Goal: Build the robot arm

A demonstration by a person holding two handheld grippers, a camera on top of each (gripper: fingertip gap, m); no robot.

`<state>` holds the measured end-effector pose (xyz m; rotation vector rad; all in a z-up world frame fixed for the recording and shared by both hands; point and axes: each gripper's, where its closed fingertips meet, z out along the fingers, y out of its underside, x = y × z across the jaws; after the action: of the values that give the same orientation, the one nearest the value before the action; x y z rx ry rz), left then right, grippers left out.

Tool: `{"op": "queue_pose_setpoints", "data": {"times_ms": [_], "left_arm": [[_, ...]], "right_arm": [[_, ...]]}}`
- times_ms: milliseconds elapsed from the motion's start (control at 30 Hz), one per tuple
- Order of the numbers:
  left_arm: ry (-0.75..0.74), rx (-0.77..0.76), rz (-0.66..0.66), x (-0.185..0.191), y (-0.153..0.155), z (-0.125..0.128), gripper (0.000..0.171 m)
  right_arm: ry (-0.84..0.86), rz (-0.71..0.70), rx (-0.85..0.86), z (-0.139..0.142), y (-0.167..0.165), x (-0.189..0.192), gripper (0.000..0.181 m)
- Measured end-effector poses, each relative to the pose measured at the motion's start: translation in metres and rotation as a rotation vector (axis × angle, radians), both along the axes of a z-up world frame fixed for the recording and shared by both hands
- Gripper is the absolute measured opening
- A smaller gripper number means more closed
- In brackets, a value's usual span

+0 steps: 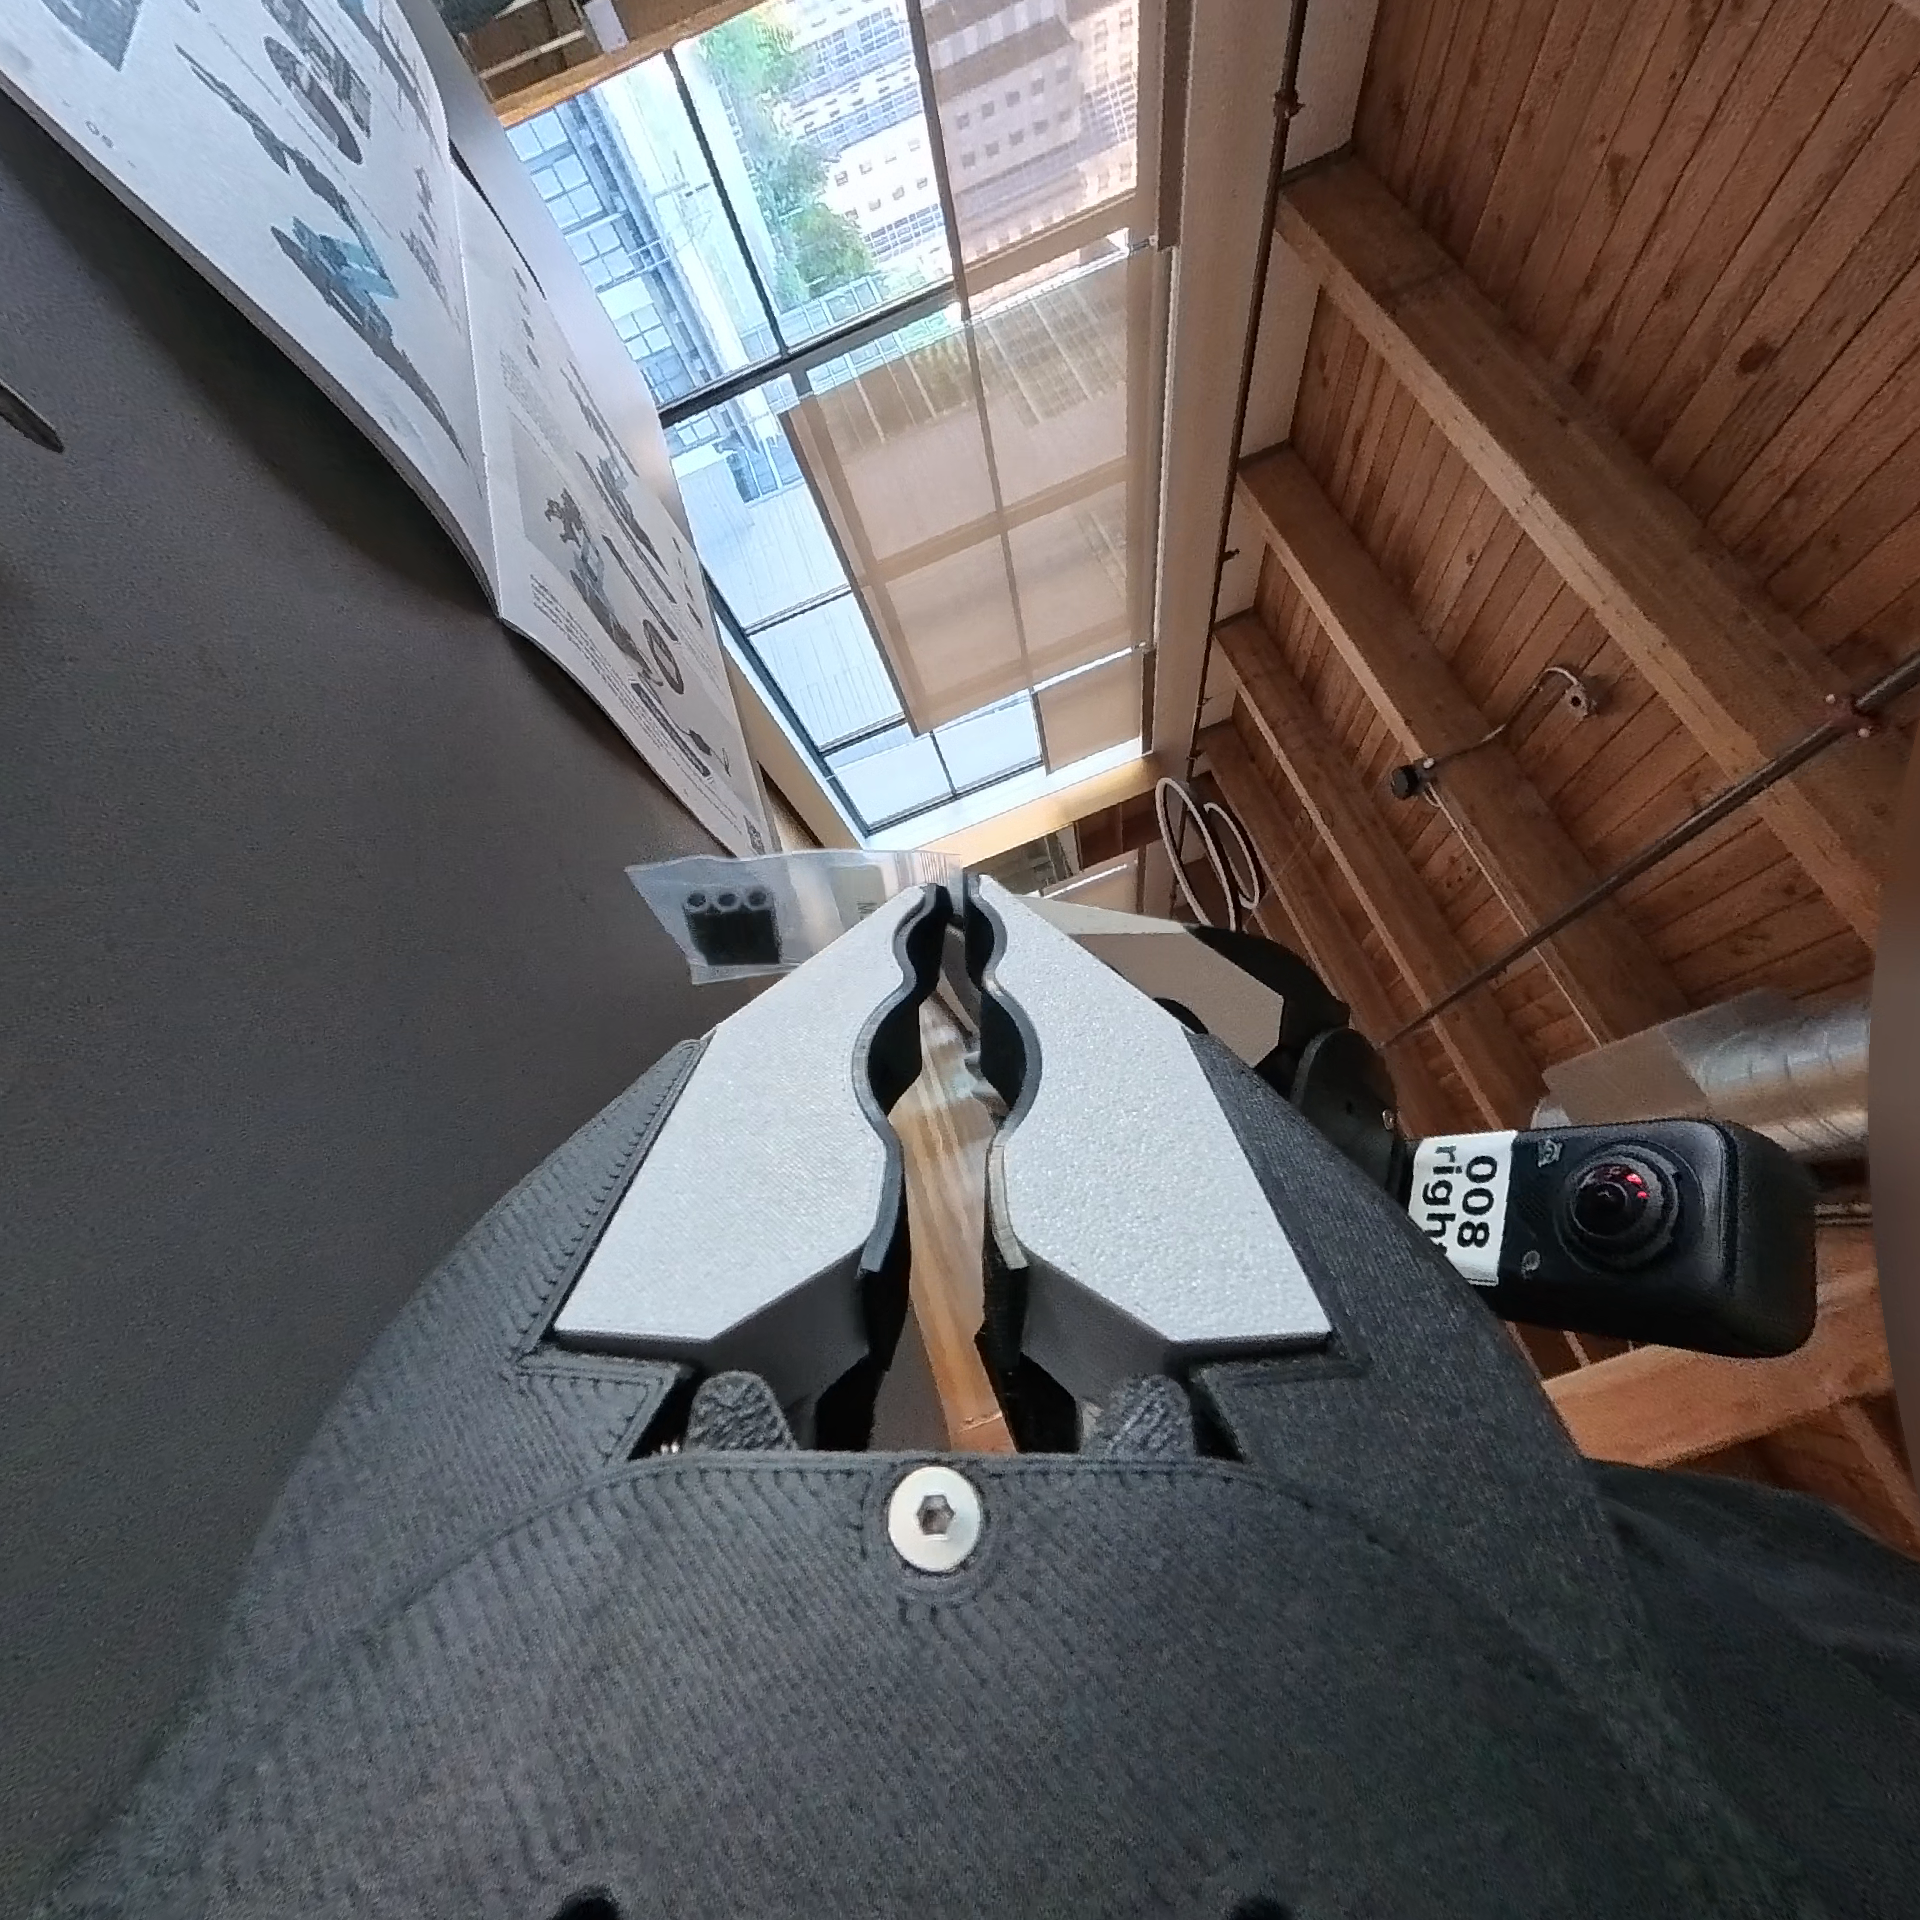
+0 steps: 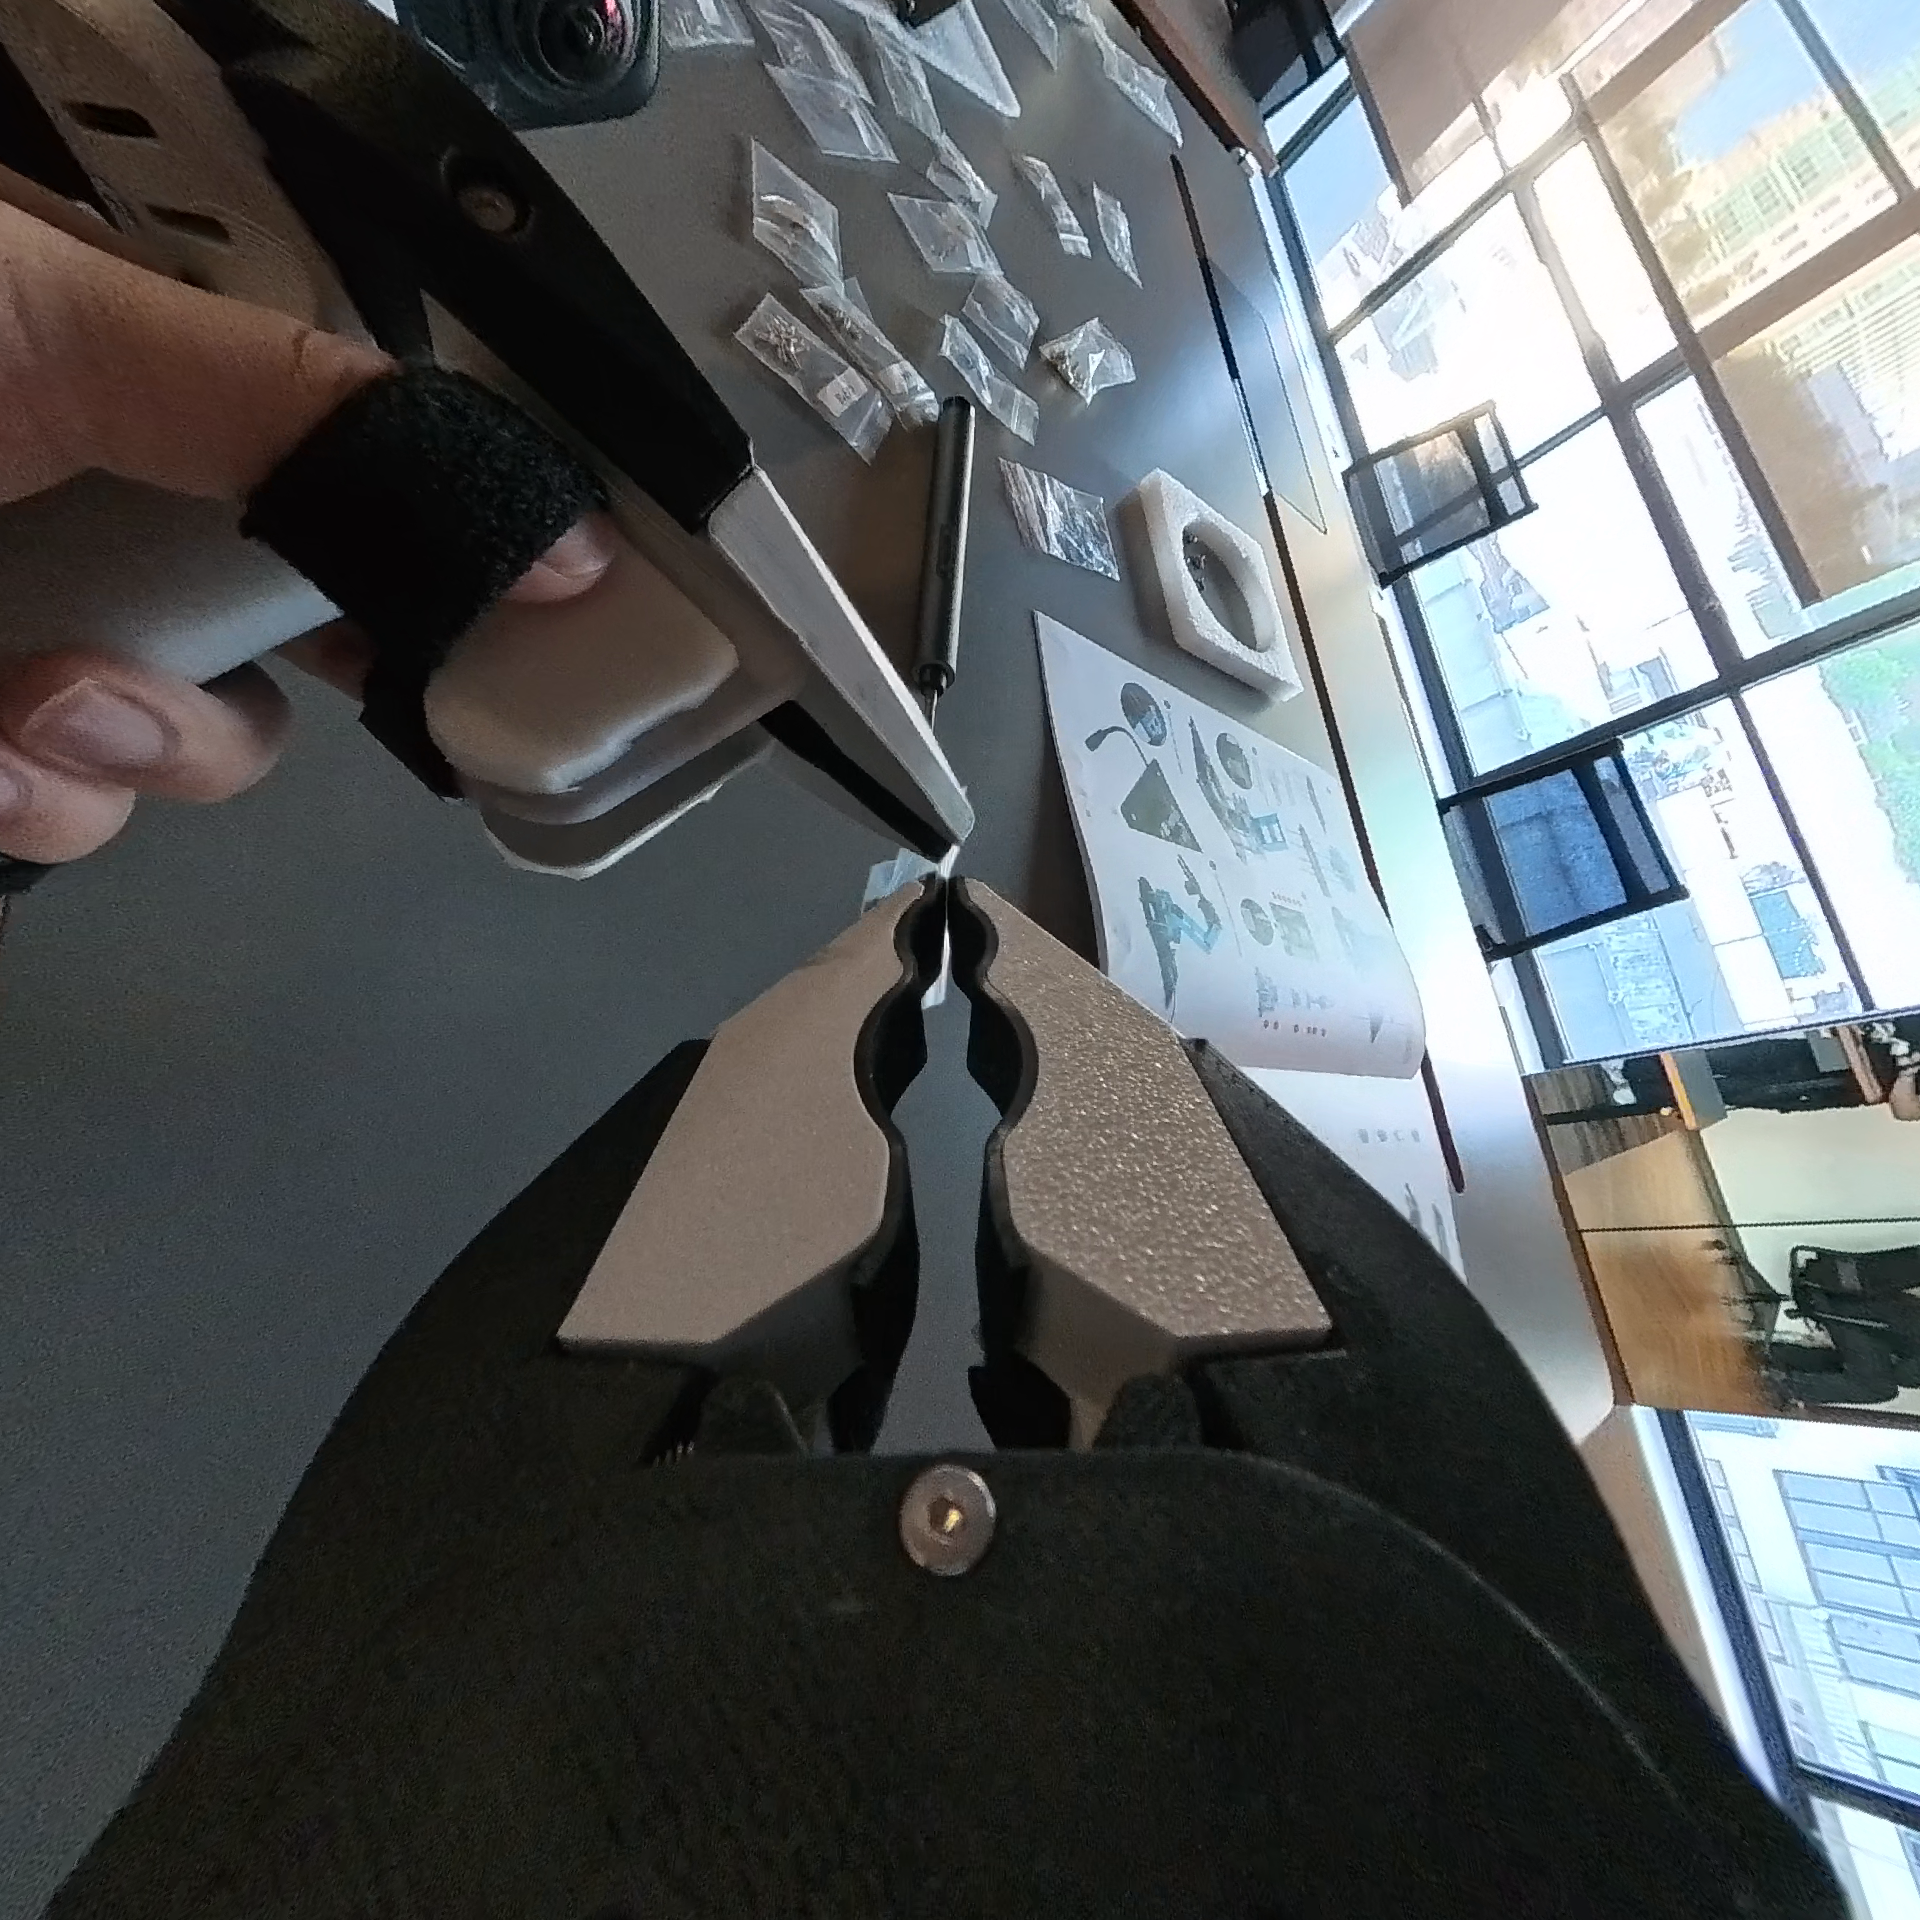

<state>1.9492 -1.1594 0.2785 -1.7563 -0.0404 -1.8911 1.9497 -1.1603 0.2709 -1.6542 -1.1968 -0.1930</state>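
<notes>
A small clear plastic bag (image 1: 769,914) with a black block-shaped part in it hangs in the air above the dark table (image 1: 260,831). My left gripper (image 1: 951,894) is shut on the bag's right edge. My right gripper (image 2: 943,888) is shut on the same bag (image 2: 891,876), whose thin film runs down between its fingertips. The two grippers meet tip to tip on the bag. The left gripper (image 2: 951,831) comes in from the upper left in the right wrist view, held by a hand (image 2: 125,416). The right gripper (image 1: 1174,966) shows at the right in the left wrist view.
An open instruction booklet (image 2: 1226,831) lies on the table (image 2: 312,1039), also in the left wrist view (image 1: 416,312). Beyond it are a black screwdriver (image 2: 945,540), a white foam block (image 2: 1216,582) and several small bags of hardware (image 2: 914,229). Large windows (image 2: 1662,416) run along the table's far side. My two grippers' fingertips are within a few centimetres of each other.
</notes>
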Motion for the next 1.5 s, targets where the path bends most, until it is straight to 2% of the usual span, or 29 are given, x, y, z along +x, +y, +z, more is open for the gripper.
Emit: {"op": "queue_pose_setpoints", "data": {"times_ms": [1500], "left_arm": [[0.017, -0.008, -0.005, -0.005, 0.000, -0.010, 0.002]], "right_arm": [[0.159, -0.077, -0.098, -0.005, 0.003, -0.006, 0.000]]}}
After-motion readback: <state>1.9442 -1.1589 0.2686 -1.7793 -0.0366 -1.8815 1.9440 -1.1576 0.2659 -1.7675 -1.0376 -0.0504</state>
